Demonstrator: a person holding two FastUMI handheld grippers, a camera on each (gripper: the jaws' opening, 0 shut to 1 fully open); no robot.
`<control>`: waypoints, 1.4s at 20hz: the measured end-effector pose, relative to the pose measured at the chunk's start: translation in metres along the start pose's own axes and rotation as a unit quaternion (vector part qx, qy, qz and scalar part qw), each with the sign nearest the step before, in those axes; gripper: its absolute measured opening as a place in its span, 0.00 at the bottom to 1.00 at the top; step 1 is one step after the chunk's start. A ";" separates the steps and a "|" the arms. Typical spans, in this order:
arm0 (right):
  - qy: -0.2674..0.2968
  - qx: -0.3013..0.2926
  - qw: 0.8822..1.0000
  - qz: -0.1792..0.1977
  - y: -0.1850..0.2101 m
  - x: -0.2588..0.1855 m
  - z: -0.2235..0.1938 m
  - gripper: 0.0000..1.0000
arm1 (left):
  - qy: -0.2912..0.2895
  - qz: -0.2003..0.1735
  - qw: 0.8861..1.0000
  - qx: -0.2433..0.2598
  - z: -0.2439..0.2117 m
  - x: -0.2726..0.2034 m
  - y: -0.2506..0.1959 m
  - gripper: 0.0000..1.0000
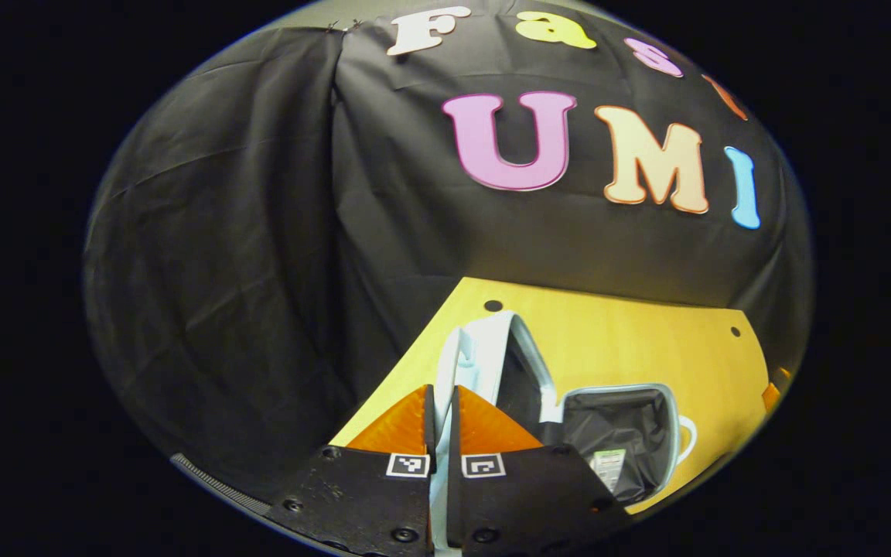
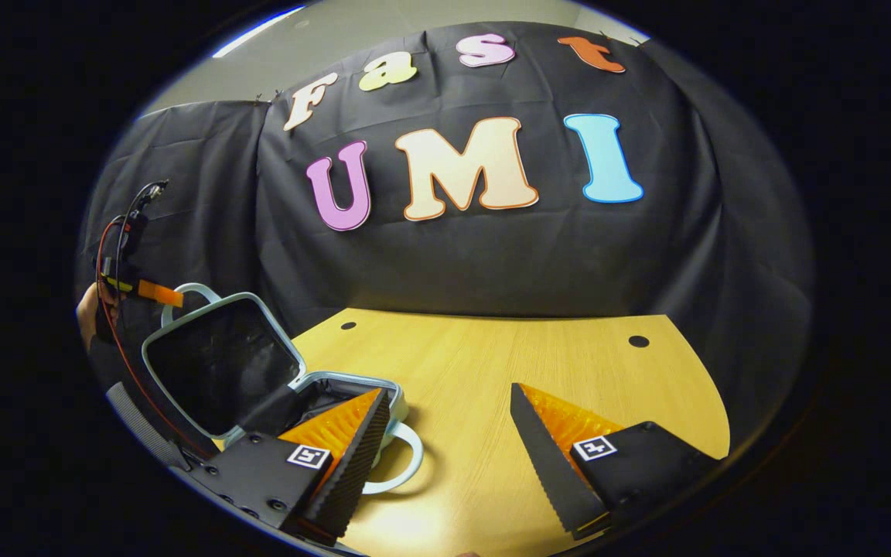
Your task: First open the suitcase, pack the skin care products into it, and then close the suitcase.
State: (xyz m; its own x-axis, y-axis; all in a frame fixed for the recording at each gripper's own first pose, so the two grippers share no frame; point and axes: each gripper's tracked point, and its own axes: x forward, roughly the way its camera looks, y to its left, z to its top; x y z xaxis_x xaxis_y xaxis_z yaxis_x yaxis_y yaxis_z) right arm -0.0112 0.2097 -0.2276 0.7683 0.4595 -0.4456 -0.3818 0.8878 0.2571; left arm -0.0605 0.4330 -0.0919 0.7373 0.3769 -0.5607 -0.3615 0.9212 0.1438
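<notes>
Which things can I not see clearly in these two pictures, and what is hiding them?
- Floor of the open suitcase: right gripper view, the right tool's own finger covers much of it.
- Lid edge held by the left tool: left gripper view, its fingers cover the contact.
- Label inside: too small to make out.
- Suitcase's near side: cut off by the image edge in the left gripper view.

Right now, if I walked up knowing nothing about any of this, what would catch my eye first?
Probably the small pale-blue suitcase lying open at the left of the yellow wooden table, its dark-lined lid propped upright. In the right gripper view, the left gripper pinches the lid's top edge by its handle. The right gripper hangs wide open over the bare tabletop beside the case.
</notes>
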 end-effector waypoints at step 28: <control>-0.031 -0.002 0.997 -0.066 -0.141 -0.081 0.030 0.98 | 0.064 -0.279 0.958 0.029 -0.097 -0.038 -0.344 0.03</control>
State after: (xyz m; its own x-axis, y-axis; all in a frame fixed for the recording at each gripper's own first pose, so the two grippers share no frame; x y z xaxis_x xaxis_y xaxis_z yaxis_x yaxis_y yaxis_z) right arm -0.0038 0.0461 -0.2020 0.8423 0.3367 -0.4209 -0.2780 0.9404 0.1960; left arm -0.0197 0.0926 -0.1988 0.7296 -0.1861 -0.6580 0.1033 0.9812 -0.1630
